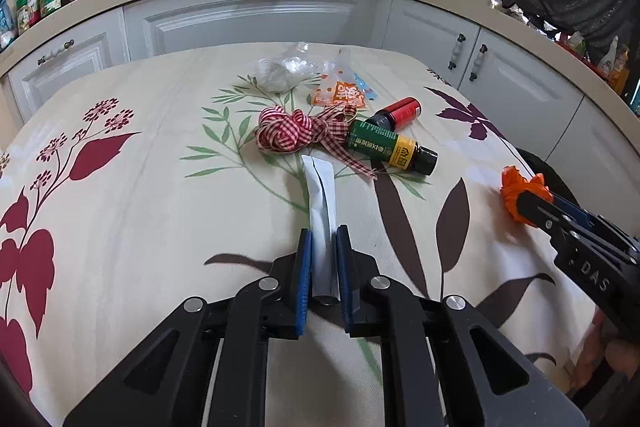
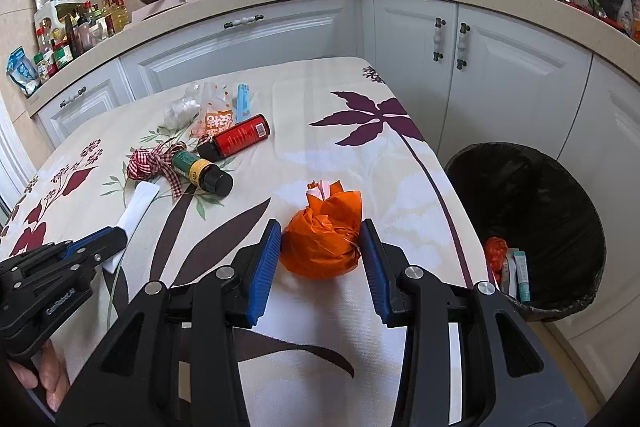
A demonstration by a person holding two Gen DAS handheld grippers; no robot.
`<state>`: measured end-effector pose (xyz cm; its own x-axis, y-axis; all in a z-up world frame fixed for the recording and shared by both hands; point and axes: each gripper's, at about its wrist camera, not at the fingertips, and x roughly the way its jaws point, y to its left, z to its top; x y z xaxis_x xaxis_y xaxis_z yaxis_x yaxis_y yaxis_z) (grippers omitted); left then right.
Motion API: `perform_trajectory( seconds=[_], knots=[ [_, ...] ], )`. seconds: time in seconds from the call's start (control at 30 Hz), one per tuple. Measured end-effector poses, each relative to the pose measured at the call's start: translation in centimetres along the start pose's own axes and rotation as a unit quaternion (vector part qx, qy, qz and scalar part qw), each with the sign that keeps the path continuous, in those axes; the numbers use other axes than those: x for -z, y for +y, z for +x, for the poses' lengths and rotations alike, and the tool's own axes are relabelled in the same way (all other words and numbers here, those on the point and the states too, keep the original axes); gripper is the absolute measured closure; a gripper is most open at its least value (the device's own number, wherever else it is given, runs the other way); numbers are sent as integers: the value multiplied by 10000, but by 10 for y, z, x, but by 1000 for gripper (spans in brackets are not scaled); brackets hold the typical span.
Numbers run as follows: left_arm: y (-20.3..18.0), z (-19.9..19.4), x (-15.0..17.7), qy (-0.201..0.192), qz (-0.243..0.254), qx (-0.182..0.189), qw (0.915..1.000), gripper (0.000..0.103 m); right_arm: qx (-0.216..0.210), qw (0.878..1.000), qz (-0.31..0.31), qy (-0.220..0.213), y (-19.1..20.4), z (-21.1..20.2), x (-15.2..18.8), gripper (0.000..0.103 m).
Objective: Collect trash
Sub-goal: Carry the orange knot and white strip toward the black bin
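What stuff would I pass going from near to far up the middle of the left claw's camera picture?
Left claw → white packet → checked ribbon → orange snack wrapper → crumpled clear plastic → white cupboards.

I see a red-and-white gingham ribbon (image 1: 298, 131) at twelve o'clock of my white sachet (image 1: 322, 211), an orange bag (image 2: 322, 241), and a floral cream tablecloth (image 1: 140, 227).

White sachet (image 1: 322, 223) clamped, orange bag (image 2: 322, 241) gripped

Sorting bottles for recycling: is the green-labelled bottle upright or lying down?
Lying down: the green-labelled bottle rests on its side on the tablecloth, cap on.
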<state>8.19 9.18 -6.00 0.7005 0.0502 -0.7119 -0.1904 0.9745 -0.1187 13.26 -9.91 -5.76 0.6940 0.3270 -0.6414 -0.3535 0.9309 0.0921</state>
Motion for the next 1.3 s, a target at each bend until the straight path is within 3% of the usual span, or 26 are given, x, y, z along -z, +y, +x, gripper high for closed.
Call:
perform_trajectory(
  seconds=[0.3, 0.37, 0.9, 1.3],
  knots=[
    [1, -18, -4, -292, 25, 17, 9996, 90, 95, 9998, -88, -172, 5, -9, -1, 65],
    [0, -21, -6, -354, 40, 26, 9994, 90, 105, 9997, -93, -204, 5, -10, -2, 69],
    [-15, -29, -14, -559, 174, 51, 9983, 90, 203, 9986, 77, -477, -13, -23, -3, 71],
    [-64, -35, -29, -840, 544, 495, 9938, 90, 692, 9939, 316, -793, -52, -43, -9, 72]
  ],
)
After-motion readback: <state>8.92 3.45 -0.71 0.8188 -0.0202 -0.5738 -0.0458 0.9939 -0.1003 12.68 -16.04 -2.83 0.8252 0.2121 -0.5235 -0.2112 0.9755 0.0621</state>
